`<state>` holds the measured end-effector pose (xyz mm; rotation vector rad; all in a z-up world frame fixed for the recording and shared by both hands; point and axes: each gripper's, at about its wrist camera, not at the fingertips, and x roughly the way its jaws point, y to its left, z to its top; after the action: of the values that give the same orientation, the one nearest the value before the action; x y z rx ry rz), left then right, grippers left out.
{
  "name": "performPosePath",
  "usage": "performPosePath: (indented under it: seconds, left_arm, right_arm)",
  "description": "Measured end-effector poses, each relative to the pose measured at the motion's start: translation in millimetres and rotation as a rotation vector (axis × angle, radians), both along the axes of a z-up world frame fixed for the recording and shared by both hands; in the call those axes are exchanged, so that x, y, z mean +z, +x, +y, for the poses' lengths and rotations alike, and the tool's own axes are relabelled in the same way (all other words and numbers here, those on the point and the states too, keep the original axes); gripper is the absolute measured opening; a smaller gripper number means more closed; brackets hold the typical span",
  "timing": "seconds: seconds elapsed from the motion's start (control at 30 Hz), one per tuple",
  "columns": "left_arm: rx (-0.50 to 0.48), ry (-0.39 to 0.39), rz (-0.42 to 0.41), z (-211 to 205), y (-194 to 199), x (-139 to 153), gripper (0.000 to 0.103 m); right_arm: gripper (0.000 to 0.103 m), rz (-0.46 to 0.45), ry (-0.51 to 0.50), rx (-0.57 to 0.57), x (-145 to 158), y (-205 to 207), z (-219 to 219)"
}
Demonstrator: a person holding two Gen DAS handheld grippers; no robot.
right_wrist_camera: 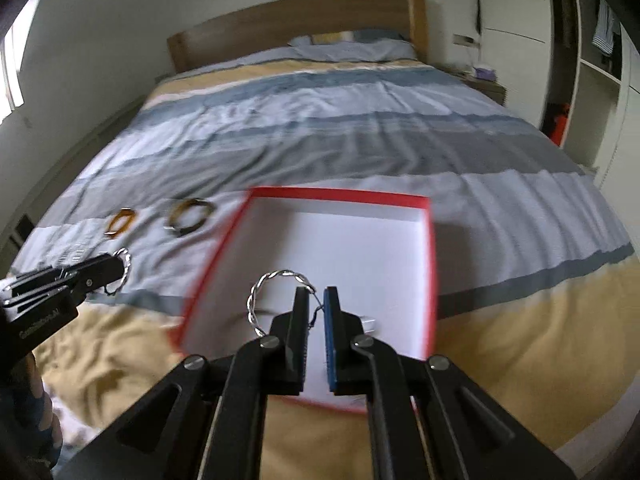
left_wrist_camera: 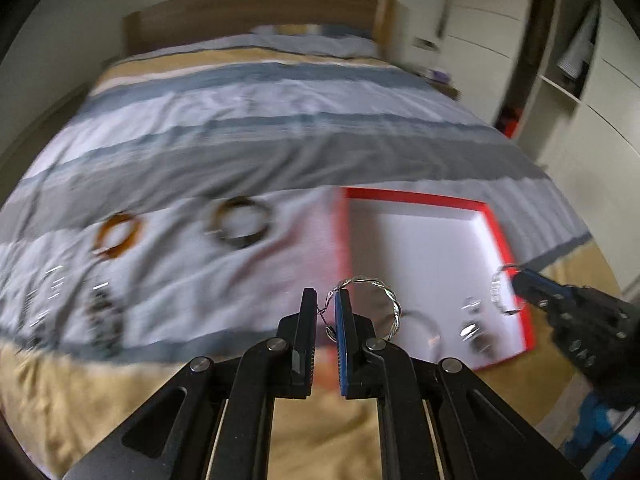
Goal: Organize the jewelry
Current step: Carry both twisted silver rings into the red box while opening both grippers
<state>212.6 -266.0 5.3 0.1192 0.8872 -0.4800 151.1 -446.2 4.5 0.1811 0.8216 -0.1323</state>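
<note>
Closest in, left hand-held gripper (left_wrist_camera: pixel 326 300) clenched on the thin hook of a twisted silver hoop earring (left_wrist_camera: pixel 374 306), loop swinging out to its right. Right hand-held gripper (right_wrist_camera: pixel 316 298) likewise clamped on a matching hoop (right_wrist_camera: pixel 276 294), loop to its left, hanging over the near part of the red-rimmed white box (right_wrist_camera: pixel 432 256). Just ahead and right of the left gripper, small silver pieces (left_wrist_camera: pixel 472 328) already in that box. Risk, as a judgement: such a slim wire grip could slip or twist, dropping a hoop onto the bedding short of the box; motion blur hints at speed. Further left, an amber ring (left_wrist_camera: pixel 118 236) and a darker bangle (left_wrist_camera: pixel 240 228) on the striped duvet (left_wrist_camera: pixel 280 152). Beyond, wooden headboard (right_wrist_camera: pixel 296 24), wardrobe to the right.
</note>
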Motion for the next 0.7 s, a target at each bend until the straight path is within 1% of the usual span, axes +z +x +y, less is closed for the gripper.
performPosePath:
  seconds: [0.07, 0.13, 0.27, 0.37, 0.47, 0.53, 0.63, 0.7]
  left_arm:
    - [-0.041, 0.014, 0.011, -32, 9, -13, 0.009]
    - [-0.069, 0.049, 0.014, -57, 19, -28, 0.009]
    - [-0.085, 0.088, 0.025, -81, 36, -50, 0.009]
    - [-0.096, 0.117, 0.024, -88, 47, -62, 0.009]
    - [-0.097, 0.133, 0.041, -90, 54, -72, 0.009]
    - [-0.08, 0.136, 0.064, -86, 58, -82, 0.009]
    - [-0.077, 0.138, 0.046, -84, 56, -86, 0.01]
    - [-0.079, 0.148, 0.035, -86, 55, -87, 0.01]
  right_arm:
    - [0.007, 0.018, -0.011, -0.005, -9, 7, -10]
    - [0.007, 0.039, -0.036, 0.003, -19, 15, -17]
    - [0.007, 0.078, -0.071, 0.029, -36, 30, -21]
    - [0.007, 0.106, -0.09, 0.051, -48, 38, -22]
    - [0.007, 0.135, -0.106, 0.066, -57, 42, -21]
    - [0.007, 0.156, -0.125, 0.074, -64, 42, -20]
    - [0.008, 0.164, -0.166, 0.092, -65, 43, -15]
    - [0.008, 0.171, -0.176, 0.096, -65, 43, -14]
